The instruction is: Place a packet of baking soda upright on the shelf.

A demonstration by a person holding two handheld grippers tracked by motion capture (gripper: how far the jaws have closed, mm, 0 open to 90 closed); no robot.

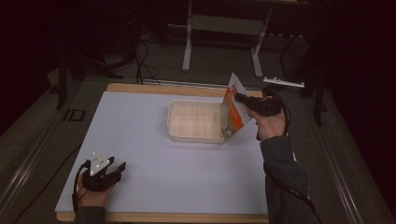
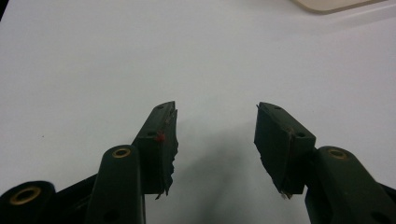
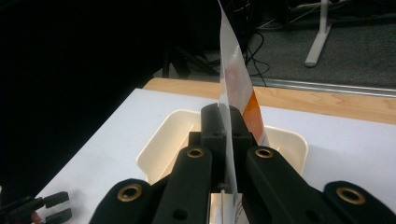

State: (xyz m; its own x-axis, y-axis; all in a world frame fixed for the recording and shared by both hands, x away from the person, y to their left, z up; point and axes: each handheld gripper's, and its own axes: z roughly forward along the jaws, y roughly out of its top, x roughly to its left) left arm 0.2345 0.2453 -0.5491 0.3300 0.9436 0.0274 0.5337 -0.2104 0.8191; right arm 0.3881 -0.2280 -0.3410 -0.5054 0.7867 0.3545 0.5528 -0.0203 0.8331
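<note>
1. The right hand-held gripper (image 1: 239, 98) is clamped shut on an orange-and-white packet (image 1: 232, 109), pinching it at its edge. In the right gripper view the jaws meet on the thin sheet of the packet (image 3: 232, 84), which stands up between them.

2. The packet hangs tilted over the right end of a cream plastic tray (image 1: 196, 122) that sits on the desk (image 1: 140, 140). Its lower corner appears to be at or just inside the tray's right rim; I cannot tell whether it touches.

3. The step in hand looks like lowering the packet into the tray. To do it well, keep the clamp firm until the packet's lower edge rests on the tray floor, so that it does not slide out and fall beside the rim.

4. Shift it a little toward the tray's middle before lowering, because the packet now sits close to the right wall and could catch on it or tip outward onto the desk.

5. Lay it down by rotating the wrist so the flat face goes down, then spread the jaws only when the packet is supported.

6. The tray looks light; pushing sideways on its wall may slide it, so come down from above.

7. The left hand-held gripper (image 1: 109, 170) rests near the front left of the desk, jaws spread apart with nothing between them (image 2: 215, 140), well away from the tray. It could steady the tray if needed.
</note>
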